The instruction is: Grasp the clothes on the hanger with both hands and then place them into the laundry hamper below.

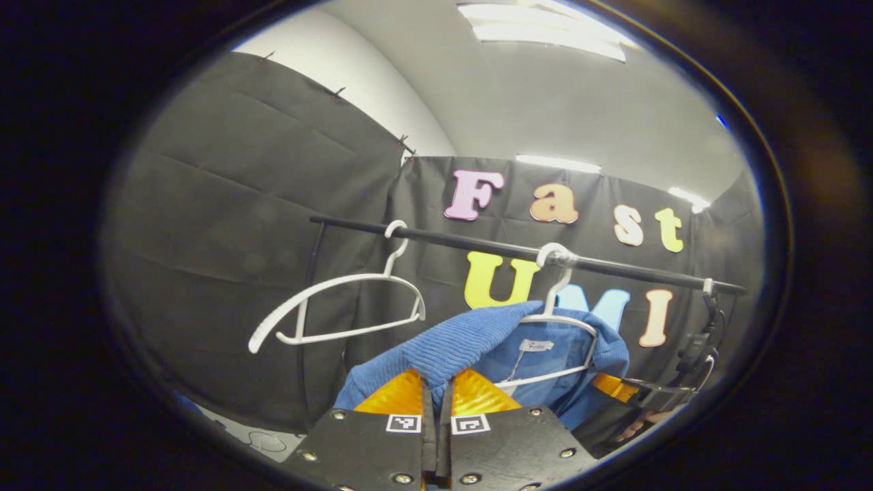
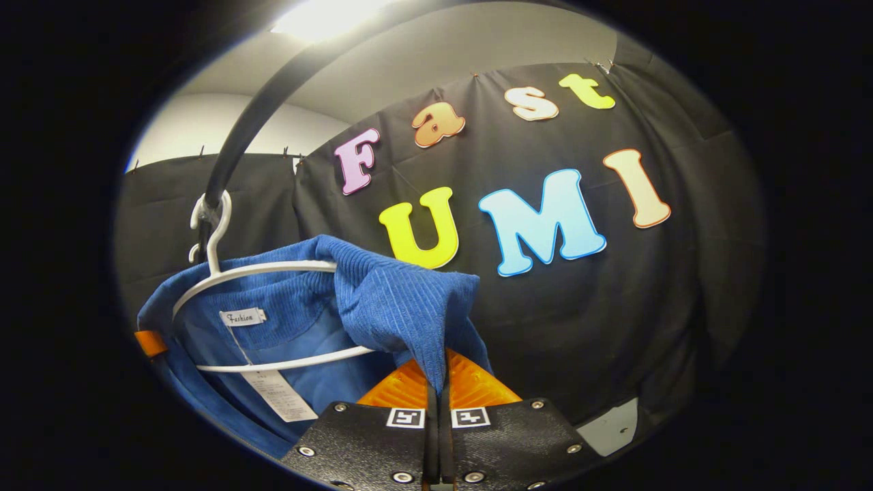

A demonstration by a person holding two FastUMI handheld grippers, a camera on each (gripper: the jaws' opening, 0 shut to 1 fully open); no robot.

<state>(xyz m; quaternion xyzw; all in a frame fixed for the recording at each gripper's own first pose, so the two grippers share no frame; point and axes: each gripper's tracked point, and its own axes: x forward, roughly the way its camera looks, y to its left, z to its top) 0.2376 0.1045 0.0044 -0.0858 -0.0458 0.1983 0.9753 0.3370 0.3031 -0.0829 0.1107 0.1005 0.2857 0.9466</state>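
Observation:
A blue ribbed garment [image 1: 470, 341] hangs on a white hanger [image 1: 563, 341] from a black rail [image 1: 477, 242]. My left gripper [image 1: 437, 395] is shut on the garment's near shoulder, with the cloth pinched between its fingers. In the right gripper view the same blue garment [image 2: 389, 307] drapes over the white hanger [image 2: 273, 269], and my right gripper [image 2: 436, 389] is shut on a fold of its other shoulder. The right gripper, held by a hand [image 1: 638, 426], shows at the lower right of the left gripper view. The hamper is out of sight.
An empty white hanger [image 1: 341, 307] hangs on the rail to the left of the garment. The rail's upright post [image 1: 305, 307] stands at the left end. A garment tag [image 2: 276, 395] dangles inside the collar. Black cloth walls close in behind.

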